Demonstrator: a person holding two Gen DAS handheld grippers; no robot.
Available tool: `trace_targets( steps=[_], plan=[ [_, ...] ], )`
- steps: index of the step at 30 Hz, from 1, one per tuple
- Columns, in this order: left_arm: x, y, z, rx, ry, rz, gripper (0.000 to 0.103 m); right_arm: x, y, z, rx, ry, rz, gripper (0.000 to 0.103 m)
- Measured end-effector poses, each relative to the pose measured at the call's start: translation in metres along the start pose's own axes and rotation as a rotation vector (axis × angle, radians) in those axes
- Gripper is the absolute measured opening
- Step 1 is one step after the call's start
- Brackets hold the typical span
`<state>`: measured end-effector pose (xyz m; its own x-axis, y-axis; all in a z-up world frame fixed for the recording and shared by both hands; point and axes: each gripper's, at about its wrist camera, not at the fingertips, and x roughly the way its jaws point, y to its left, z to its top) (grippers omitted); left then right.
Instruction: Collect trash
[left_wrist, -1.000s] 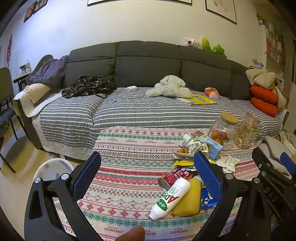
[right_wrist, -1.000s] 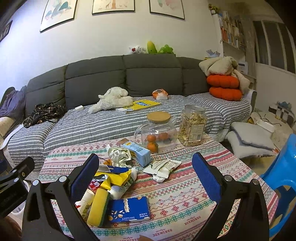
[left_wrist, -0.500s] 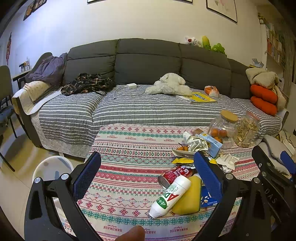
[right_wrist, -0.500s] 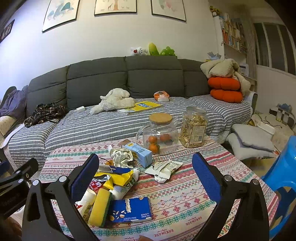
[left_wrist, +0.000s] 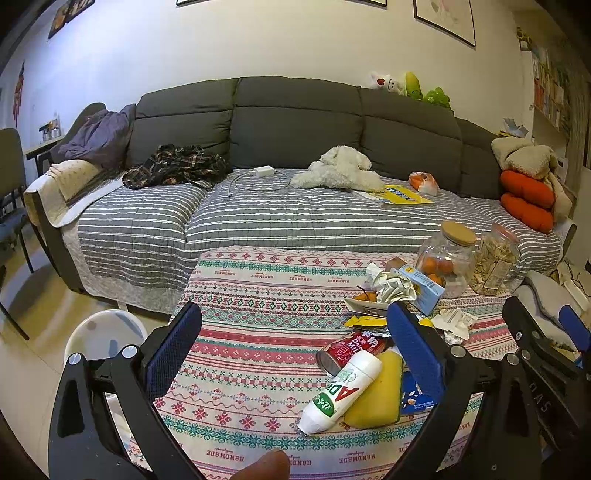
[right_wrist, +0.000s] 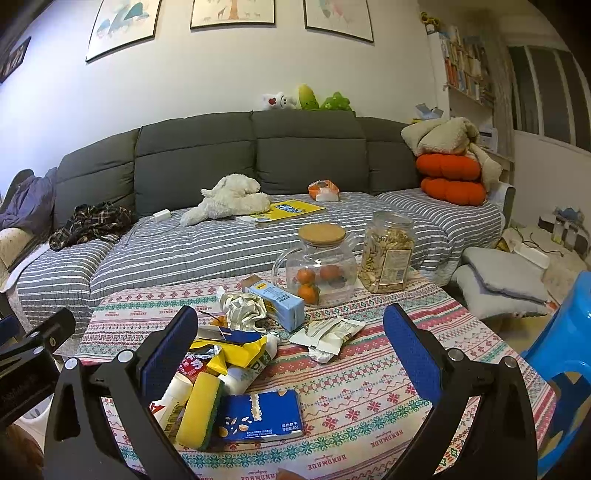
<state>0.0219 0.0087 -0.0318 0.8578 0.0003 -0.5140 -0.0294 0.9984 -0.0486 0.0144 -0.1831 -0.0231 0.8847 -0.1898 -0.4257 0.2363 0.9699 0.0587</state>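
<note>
Both the left gripper (left_wrist: 291, 354) and right gripper (right_wrist: 290, 354) have drifted slightly back from the counter (left_wrist: 240, 332), jaws wide open and empty. The trash (right_wrist: 236, 354) lies untouched near its right side, so collecting hasn't begun; the white bin (left_wrist: 99, 332) waits on the floor left.

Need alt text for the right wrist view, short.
Open right gripper hovers over a patterned tablecloth strewn with trash: blue snack packet, yellow sponge, crumpled wrappers. Two jars and a grey sofa lie beyond.
</note>
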Motion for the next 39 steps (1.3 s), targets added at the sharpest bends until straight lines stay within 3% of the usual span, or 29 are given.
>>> trace_targets(
  steps=[34, 39],
  plan=[
    [0.0008, 0.004, -0.0005, -0.004, 0.008, 0.001, 0.096, 0.0, 0.0003, -0.0044, -0.009, 0.012, 0.001, 0.098],
    [0.0075, 0.0032, -0.0028, 0.012, 0.034, 0.006, 0.096, 0.0056, -0.001, -0.0046, -0.008, 0.047, -0.007, 0.098]
  ],
)
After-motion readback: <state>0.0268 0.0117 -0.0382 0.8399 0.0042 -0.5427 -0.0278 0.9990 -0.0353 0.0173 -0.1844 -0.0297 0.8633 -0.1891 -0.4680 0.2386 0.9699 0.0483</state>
